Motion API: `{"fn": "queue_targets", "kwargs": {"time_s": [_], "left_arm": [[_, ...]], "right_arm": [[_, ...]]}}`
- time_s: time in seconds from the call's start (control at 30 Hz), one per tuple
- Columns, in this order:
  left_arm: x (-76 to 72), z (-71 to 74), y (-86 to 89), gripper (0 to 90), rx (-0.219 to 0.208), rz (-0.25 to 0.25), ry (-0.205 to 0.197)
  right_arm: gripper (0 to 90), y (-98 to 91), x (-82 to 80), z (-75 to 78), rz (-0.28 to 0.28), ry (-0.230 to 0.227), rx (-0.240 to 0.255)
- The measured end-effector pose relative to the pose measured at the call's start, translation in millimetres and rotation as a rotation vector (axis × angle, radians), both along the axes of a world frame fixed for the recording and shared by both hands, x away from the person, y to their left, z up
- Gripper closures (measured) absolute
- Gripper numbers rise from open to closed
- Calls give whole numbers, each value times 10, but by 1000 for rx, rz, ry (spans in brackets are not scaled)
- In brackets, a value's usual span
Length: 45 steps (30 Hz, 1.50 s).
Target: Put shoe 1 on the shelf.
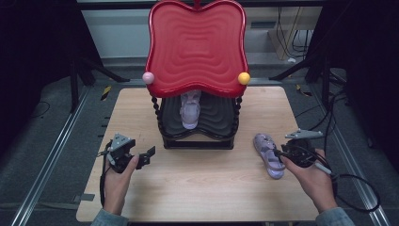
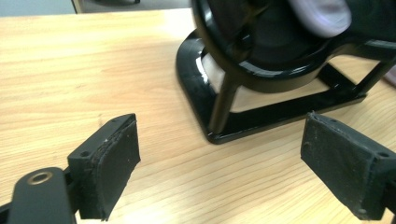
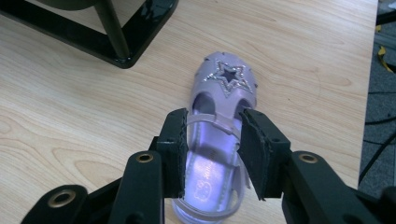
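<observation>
A purple sandal (image 1: 264, 143) with a star on its toe lies on the right side of the wooden table (image 1: 197, 188), toe away from me. My right gripper (image 1: 278, 157) reaches over its heel end. In the right gripper view the sandal (image 3: 226, 77) sits between the jaws of that gripper (image 3: 212, 135), and both pads lie against its sides at the strap. A second purple sandal (image 1: 190, 110) stands on the black lower shelf (image 1: 219, 120) of the stand. My left gripper (image 1: 146, 157) is open and holds nothing, low over the table at the stand's front left corner (image 2: 205, 126).
The two-tier stand has a red wavy top tray (image 1: 197, 42) with a pink ball (image 1: 148, 77) and a yellow ball (image 1: 243, 78) at its front corners. Black posts and a black base frame (image 1: 197, 143) stand mid-table. Cables trail off the table's right side.
</observation>
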<state>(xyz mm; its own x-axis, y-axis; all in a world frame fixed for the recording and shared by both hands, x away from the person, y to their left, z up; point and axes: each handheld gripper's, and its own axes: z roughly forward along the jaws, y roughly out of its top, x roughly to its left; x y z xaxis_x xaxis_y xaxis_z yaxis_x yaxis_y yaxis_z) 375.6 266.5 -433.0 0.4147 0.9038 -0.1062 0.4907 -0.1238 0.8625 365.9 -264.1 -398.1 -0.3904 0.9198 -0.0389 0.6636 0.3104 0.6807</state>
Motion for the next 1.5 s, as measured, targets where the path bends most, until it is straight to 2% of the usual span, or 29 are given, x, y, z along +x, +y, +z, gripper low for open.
{"fn": "queue_targets", "kwargs": {"time_s": [0.03,0.07,0.13,0.17,0.23,0.37,0.5,0.57,0.83,1.2,1.5], "left_arm": [[0,0,0,109,0,0,0],[3,-25,78,109,8,25,-7],[5,-47,112,108,15,29,-8],[5,-94,172,104,30,43,1],[1,-117,204,104,32,56,1],[-9,-181,311,104,41,92,5],[-5,-208,342,104,38,97,13],[-4,-228,358,104,47,101,15],[-6,-259,372,106,51,108,28],[4,-303,378,107,64,109,42],[9,-324,360,108,68,104,50]], "right_arm": [[618,0,0,0,0,0,0],[618,-26,11,10,-6,5,-3],[616,-39,16,16,-9,9,-2],[608,-64,28,28,-14,18,4],[601,-87,46,37,-18,27,3],[580,-138,98,57,-18,56,-20],[575,-163,128,71,-20,64,-28],[575,-166,143,39,-20,75,-44],[584,-187,172,-33,-25,109,-55],[549,-192,322,-311,-22,207,-85],[596,-169,424,-502,-24,275,-111]]}}
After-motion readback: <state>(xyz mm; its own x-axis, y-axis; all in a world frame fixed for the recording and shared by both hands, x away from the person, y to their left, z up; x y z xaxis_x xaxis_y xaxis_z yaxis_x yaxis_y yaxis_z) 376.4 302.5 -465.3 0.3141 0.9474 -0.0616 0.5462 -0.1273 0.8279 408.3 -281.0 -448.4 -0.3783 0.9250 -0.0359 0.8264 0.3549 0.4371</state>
